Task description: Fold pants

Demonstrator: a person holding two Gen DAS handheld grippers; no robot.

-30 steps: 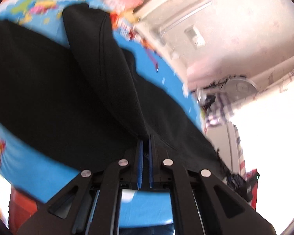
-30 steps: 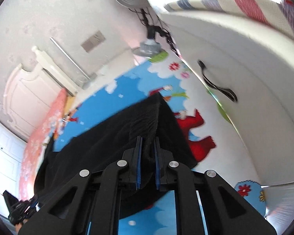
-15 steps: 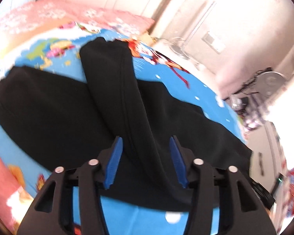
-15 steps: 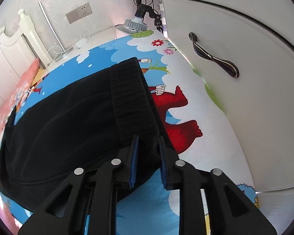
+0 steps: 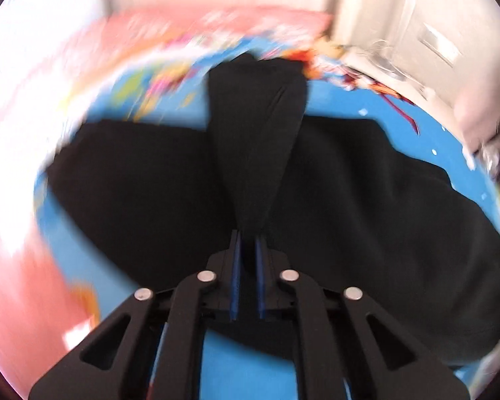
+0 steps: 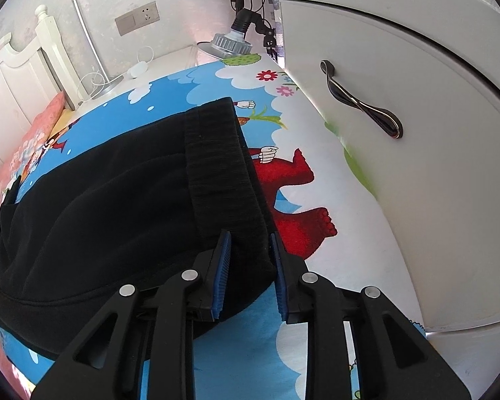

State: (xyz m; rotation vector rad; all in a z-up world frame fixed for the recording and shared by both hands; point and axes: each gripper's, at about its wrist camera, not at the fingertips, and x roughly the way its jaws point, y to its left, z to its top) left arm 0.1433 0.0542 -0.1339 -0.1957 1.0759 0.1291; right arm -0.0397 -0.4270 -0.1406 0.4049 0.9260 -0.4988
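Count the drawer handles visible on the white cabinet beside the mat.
1. A single dark curved handle sits on the white cabinet front in the right wrist view, right of the black pants. Others may lie outside the frame.

Each camera looks forward along its own fingers, close above the floor. Both views share the black pants (image 5: 366,206) (image 6: 110,206) on the blue mat (image 5: 343,106) (image 6: 250,360).

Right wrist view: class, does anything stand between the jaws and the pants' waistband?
Nothing visible does. The right gripper has its jaws open on either side of the ribbed waistband of the black pants, with no other object between them.
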